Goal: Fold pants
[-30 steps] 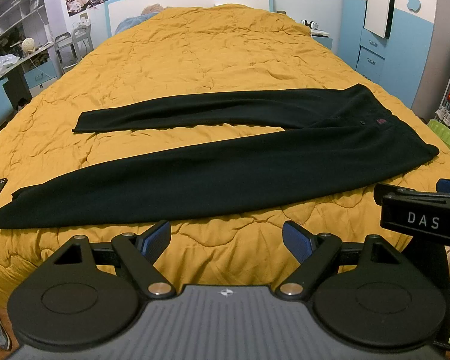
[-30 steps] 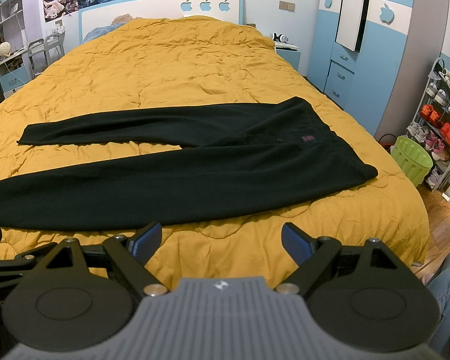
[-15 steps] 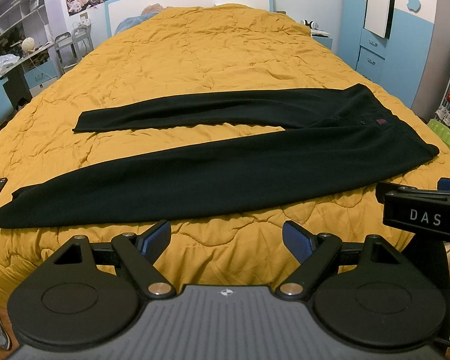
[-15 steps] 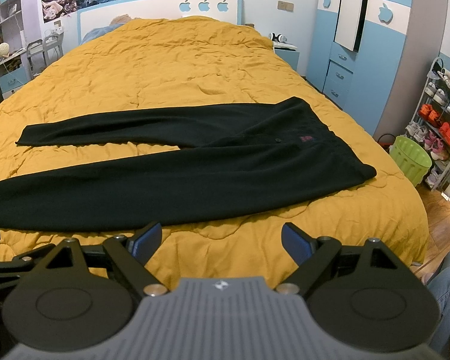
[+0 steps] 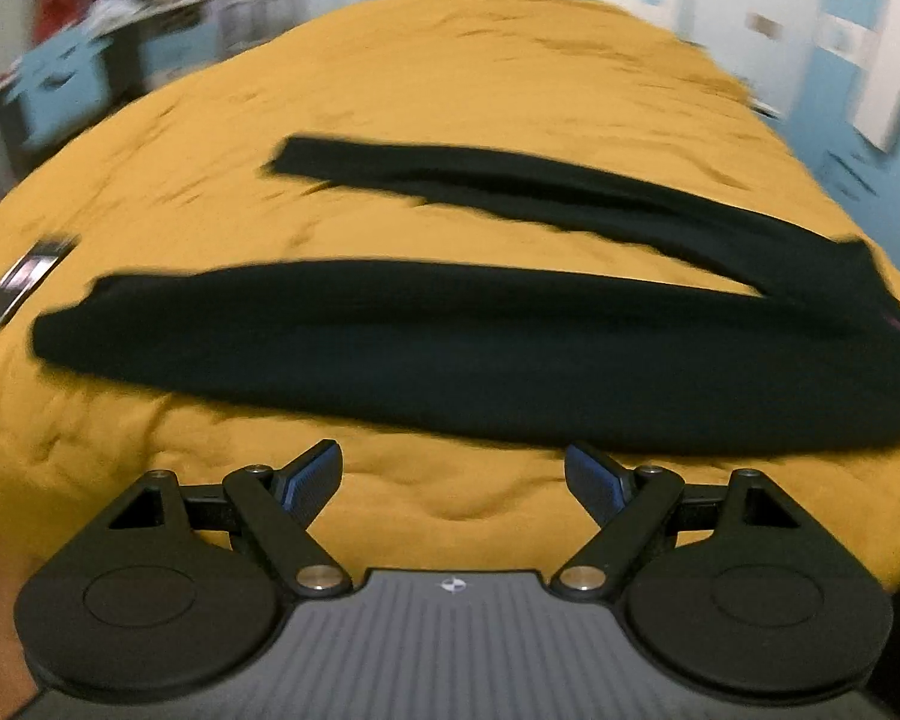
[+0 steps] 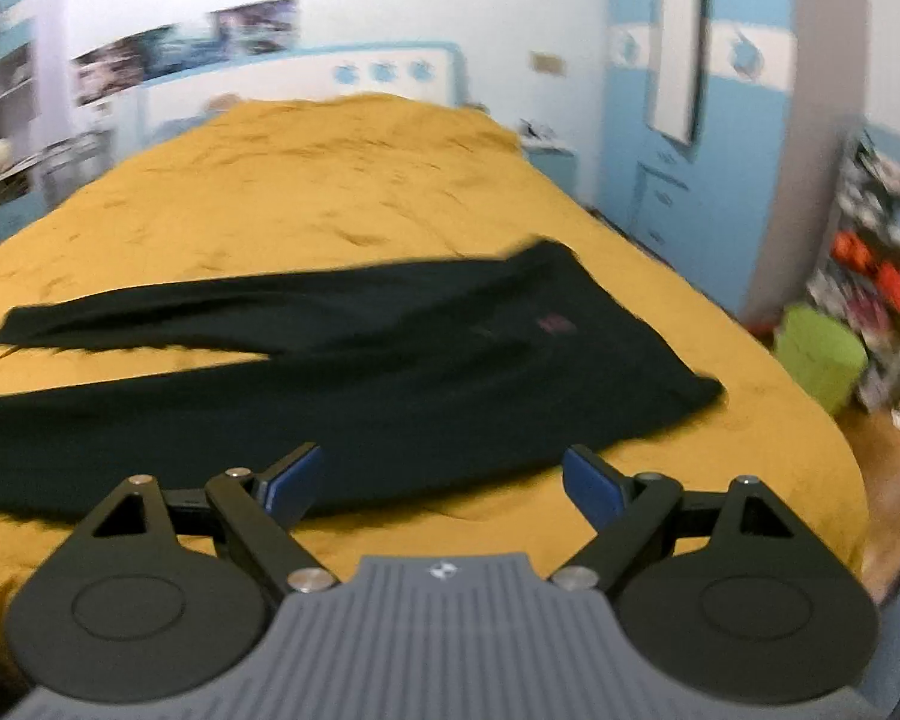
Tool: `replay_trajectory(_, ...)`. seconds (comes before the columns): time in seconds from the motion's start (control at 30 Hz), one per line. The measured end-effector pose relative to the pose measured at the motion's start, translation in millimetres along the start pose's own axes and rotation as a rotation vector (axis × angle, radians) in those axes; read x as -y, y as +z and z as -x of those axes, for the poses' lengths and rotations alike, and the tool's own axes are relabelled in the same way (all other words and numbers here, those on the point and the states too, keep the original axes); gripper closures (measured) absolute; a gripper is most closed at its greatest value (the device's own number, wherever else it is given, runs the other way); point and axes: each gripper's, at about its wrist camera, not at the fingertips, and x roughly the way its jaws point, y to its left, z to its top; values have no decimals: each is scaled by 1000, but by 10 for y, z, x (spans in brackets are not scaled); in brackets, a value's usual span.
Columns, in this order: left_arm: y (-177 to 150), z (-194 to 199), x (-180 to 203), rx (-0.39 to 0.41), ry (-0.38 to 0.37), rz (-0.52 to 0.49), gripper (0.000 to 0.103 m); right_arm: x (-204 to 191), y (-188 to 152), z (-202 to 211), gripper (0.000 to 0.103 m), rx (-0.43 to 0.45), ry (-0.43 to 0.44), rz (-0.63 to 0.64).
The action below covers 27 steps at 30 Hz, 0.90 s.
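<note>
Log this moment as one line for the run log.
stage: approach, fold not begun | pants: flat on bed, legs apart | left gripper: open, empty | right gripper: open, empty | views: blurred

Both views are smeared with motion blur. In the left wrist view the black pants run off the right edge beyond the right finger, hiding the waistband. In the right wrist view 1 leg leaves the left edge past the left finger. The small red label is unreadable.
</note>
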Motion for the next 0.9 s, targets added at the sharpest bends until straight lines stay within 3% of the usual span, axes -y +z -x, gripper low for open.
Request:
replay_trajectory(0.07,84,-100,-312,47,4,69,5,253,8,-151,20,-11,-39,-40)
replay_trajectory(0.17,156,-85,-709,18,55,128,5,608,37,-371,20,-23,-54,-107)
replay_trajectory(0.33,208,-152,-1132,-13,31,304,5,1171,136,-846,21,-43,43,-372)
replay_trajectory(0.47,191,-216,-1430,10,-24,447,7,1487,175,-1203,39,-58,89,-548)
replay_trajectory(0.57,194,-261,-1620,29,-59,533,8,1577,185,-1391,47,-63,101,-599)
replay_trajectory(0.73,220,-384,-1925,79,-149,629,8,1546,226,-1535,50,-57,124,-609)
replay_trajectory(0.8,225,-409,-2044,115,-159,676,8,1516,217,-1504,58,-55,134,-606)
replay_trajectory(0.9,158,-482,-2284,145,-215,832,8,1525,205,-1521,63,-50,138,-620)
